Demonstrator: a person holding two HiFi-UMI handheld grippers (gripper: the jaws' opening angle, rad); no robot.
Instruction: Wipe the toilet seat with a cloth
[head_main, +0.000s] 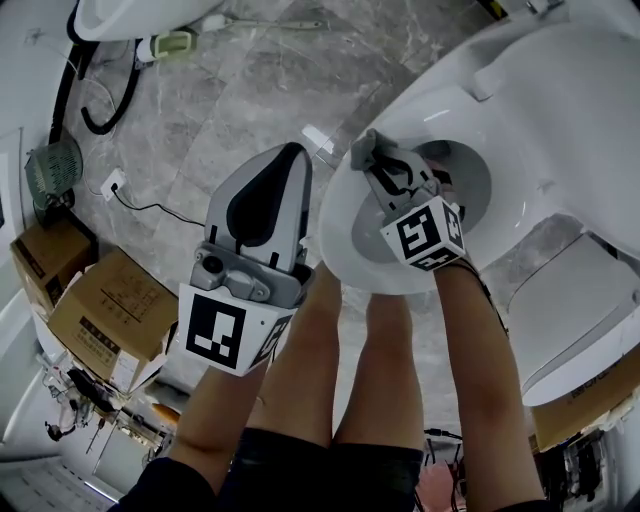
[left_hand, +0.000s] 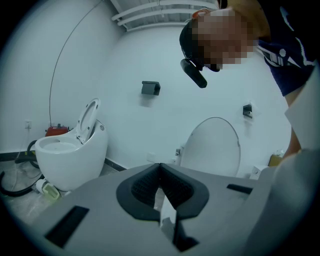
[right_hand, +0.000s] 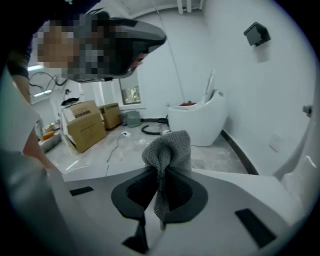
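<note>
A white toilet seat rings the bowl at the right of the head view, with the raised lid behind it. My right gripper is shut on a grey knitted cloth and sits over the seat's front left rim. In the right gripper view the cloth bunches above the closed jaws and hangs down between them. My left gripper is shut and holds nothing. It hovers over the marble floor just left of the seat. In the left gripper view it points at the raised lid.
Cardboard boxes stand at the left, near a wall socket with a cable and a black hose. A second white toilet stands by the wall. Another white seat part lies at the lower right. A person's legs are below.
</note>
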